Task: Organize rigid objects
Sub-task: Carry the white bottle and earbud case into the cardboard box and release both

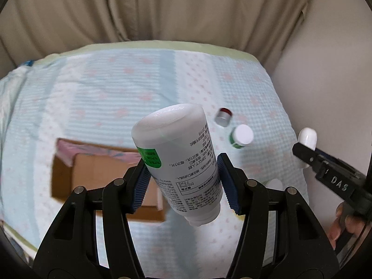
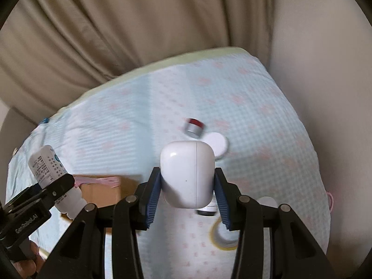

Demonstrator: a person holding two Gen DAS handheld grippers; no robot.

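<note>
My left gripper (image 1: 183, 179) is shut on a white pill bottle (image 1: 179, 160) with a green label, held upside down, its cap end toward me, high above the bed. Below it to the left lies an open cardboard box (image 1: 93, 176). My right gripper (image 2: 187, 190) is shut on a white earbud case (image 2: 187, 174), also lifted above the bed. In the right wrist view the left gripper (image 2: 55, 193) with the pill bottle (image 2: 46, 165) shows at the left, over the cardboard box (image 2: 102, 190). The right gripper (image 1: 302, 148) with the earbud case (image 1: 307, 137) appears at the right edge of the left wrist view.
A small red-topped silver jar (image 1: 223, 116) and a green bottle with a white cap (image 1: 241, 136) lie on the blue patterned bedsheet (image 1: 116, 97). A roll of tape (image 2: 224, 237) and a small dark-based jar (image 2: 207, 210) sit below the right gripper. Beige curtains (image 1: 162, 7) hang behind; a wall stands at right.
</note>
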